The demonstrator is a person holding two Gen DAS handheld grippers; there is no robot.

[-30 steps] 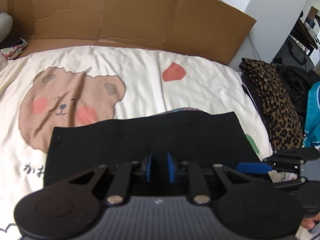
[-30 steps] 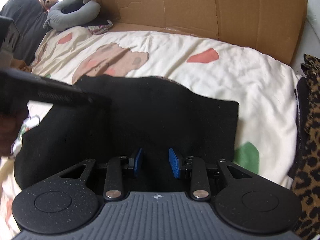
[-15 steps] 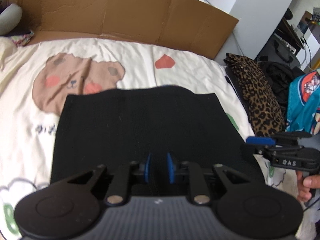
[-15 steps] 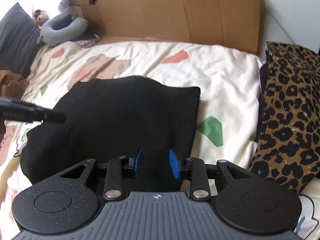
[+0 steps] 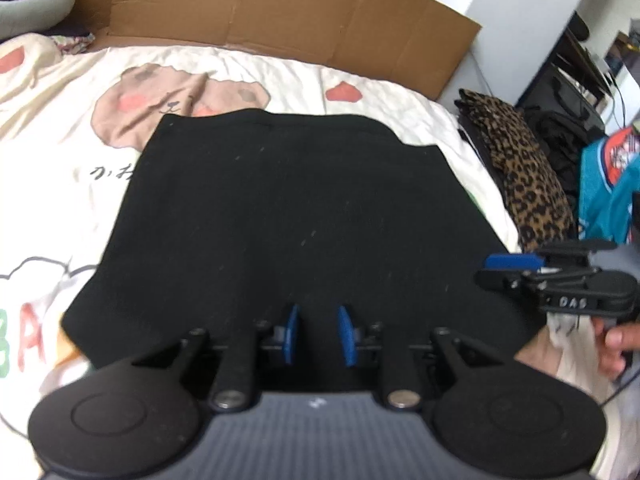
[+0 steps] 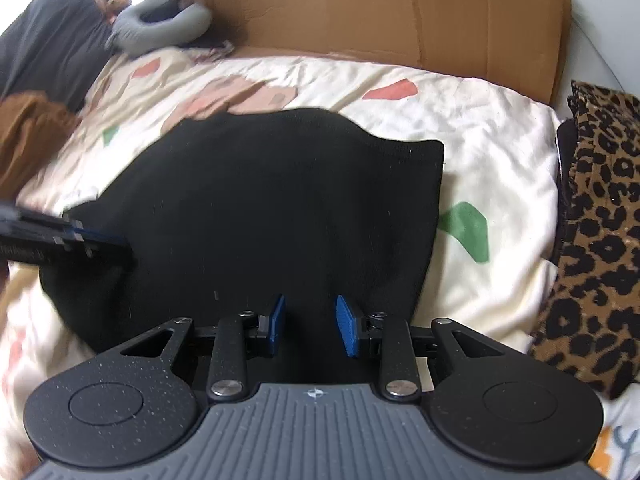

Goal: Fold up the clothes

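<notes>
Garment (image 5: 304, 216) lies flat on the duvet (image 5: 60, 128), mid-bed. Cardboard (image 5: 280, 8) stands behind the bed, along its far edge. Neck pillow (image 6: 160, 24) sits at the far-left corner, w/ a cushion (image 6: 48, 40) left of it. Leopard cloth (image 6: 592, 216) lies off the bed's right edge; more clothes (image 5: 608, 184) further right, prob. a pile. Left gripper (image 5: 318, 336) and right gripper (image 6: 310, 326) both over garment's near edge.

Right gripper (image 6: 310, 326) hangs over the near edge of the black garment (image 6: 280, 208), blue pads apart, nothing pinched between them. Garment lies flat on the printed duvet (image 6: 480, 136). Left gripper (image 6: 80, 240) pokes in at its left edge. Leopard cloth (image 6: 596, 240) on the right, cardboard (image 6: 400, 12) behind.
</notes>
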